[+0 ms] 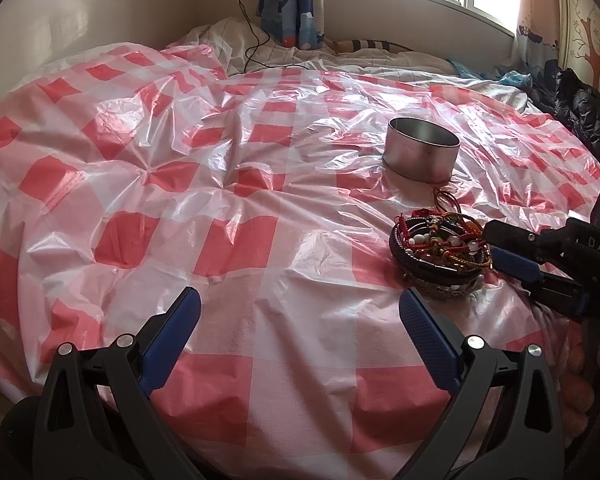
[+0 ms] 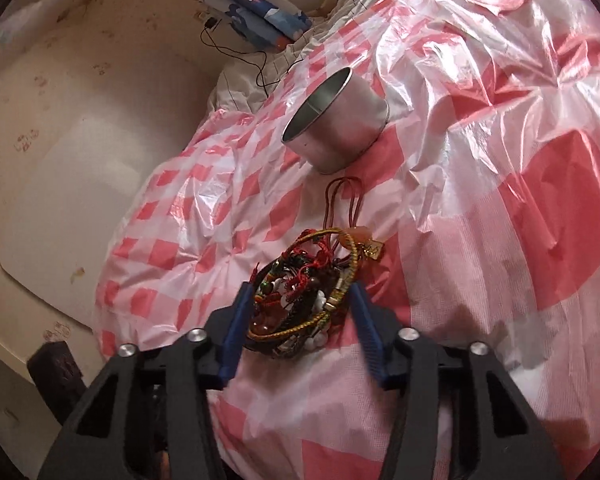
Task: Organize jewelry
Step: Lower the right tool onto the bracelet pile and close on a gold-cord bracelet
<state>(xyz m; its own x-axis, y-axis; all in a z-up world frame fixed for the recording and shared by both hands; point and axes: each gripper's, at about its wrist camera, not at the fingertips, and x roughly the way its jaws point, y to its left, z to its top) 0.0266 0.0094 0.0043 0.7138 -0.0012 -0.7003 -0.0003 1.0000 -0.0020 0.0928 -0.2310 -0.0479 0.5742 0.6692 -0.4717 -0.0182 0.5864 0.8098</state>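
- On the bed's red-and-white plastic sheet, the left claw stands wide apart, holding nothing.
- Farther right, the right claw has the bracelet pile between its pads, touching both sides.
- Beyond the pile stands a metal tin, with space between them.

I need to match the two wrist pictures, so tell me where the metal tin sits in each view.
Left wrist view: the metal tin stands right of centre, upright, beyond the pile of bracelets.
Right wrist view: the metal tin sits above centre and looks tilted, its open mouth turned left.
Shared landmark: the pile of bracelets, which lies nearer the camera than the tin in both.
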